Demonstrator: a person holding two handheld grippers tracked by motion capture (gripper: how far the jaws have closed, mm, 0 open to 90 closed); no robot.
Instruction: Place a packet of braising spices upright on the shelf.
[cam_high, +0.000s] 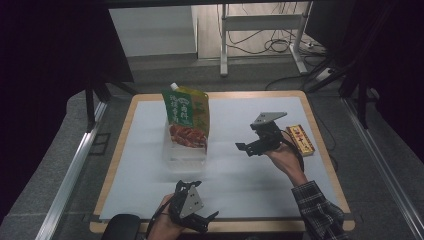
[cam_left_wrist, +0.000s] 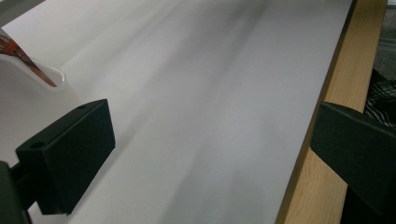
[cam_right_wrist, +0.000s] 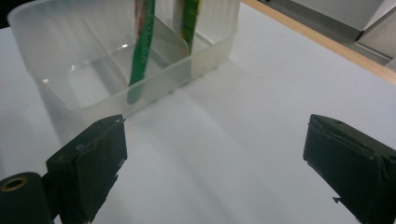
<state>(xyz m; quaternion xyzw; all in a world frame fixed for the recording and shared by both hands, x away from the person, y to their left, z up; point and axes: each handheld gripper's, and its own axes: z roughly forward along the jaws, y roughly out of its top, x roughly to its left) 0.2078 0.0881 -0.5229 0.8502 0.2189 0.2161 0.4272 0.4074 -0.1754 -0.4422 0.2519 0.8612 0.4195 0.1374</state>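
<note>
A green and yellow spouted pouch (cam_high: 186, 116) stands upright in a clear plastic bin (cam_high: 184, 156) left of the table's middle. In the right gripper view the bin (cam_right_wrist: 84, 60) holds the pouch's lower edge (cam_right_wrist: 141, 51) behind a divider. My right gripper (cam_high: 244, 147) hovers open to the right of the bin, jaws wide apart (cam_right_wrist: 212, 163) with nothing between them. My left gripper (cam_high: 212, 217) is low at the near table edge, also open (cam_left_wrist: 205, 154) and holding nothing.
A small red and yellow box (cam_high: 300, 139) lies near the right edge, behind my right hand. White paper (cam_high: 240, 175) covers the wooden table (cam_high: 320, 130). A desk frame and cables stand on the floor beyond the table.
</note>
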